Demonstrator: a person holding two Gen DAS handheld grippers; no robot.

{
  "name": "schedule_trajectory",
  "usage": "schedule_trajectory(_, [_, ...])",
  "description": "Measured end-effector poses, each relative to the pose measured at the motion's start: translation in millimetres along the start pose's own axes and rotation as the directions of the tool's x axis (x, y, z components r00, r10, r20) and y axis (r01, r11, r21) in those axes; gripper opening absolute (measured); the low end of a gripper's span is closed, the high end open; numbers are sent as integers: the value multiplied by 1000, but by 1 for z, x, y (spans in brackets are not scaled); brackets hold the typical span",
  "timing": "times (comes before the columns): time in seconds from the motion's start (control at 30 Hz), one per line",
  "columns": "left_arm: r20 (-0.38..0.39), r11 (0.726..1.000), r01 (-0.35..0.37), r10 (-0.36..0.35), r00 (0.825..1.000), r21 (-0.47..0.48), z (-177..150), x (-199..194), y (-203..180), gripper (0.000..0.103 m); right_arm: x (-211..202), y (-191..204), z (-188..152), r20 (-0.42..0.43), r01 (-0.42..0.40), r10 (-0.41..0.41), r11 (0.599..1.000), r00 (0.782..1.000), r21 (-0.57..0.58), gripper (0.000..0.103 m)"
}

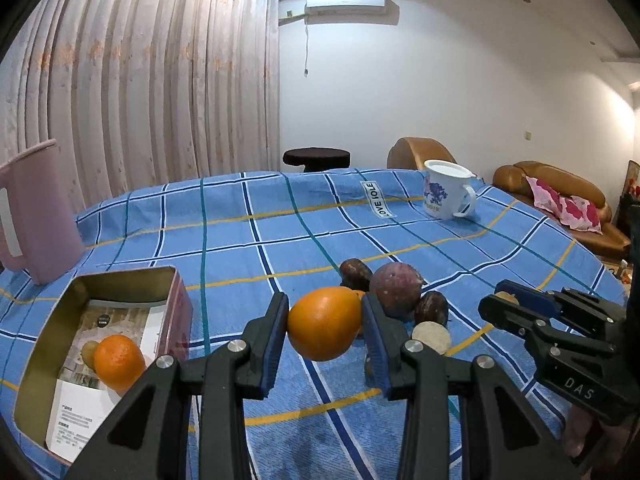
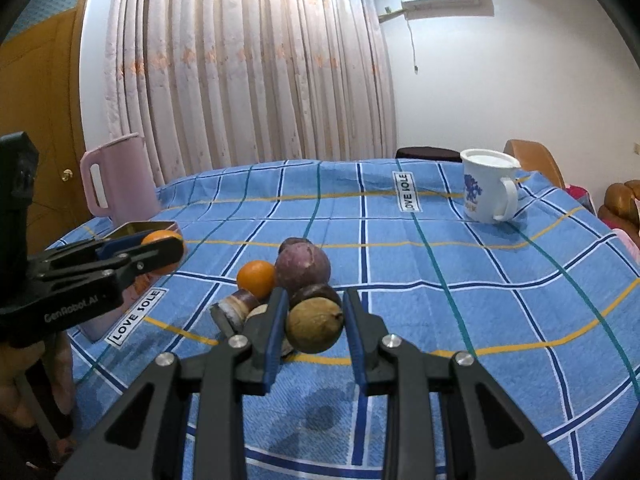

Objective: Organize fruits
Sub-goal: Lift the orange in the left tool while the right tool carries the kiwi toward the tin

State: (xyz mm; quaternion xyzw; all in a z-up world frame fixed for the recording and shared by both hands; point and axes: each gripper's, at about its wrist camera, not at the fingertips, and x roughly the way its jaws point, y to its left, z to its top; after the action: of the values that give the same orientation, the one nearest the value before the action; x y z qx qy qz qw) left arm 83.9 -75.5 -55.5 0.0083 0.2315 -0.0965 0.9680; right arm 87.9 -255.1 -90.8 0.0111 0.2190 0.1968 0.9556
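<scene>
- left tool clamped on an orange, raised above the table, right of the tin
- right tool gripping a brownish fruit just before the fruit pile

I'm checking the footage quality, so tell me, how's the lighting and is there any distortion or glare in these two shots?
Left wrist view: even indoor light, a soft highlight on the orange held by the left gripper, the curtain bowed by fisheye, black corners. Right wrist view: the same curved curtain and tablecloth lines, soft shadows under the fruit pile, the right gripper sharp.
</scene>
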Motion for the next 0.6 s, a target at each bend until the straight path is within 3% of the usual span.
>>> schedule_trajectory(0.6, [78, 1000, -27, 27, 997, -3, -2, -15, 0, 40, -11, 4, -2, 70, 5, -3, 1000, 998, -25, 31])
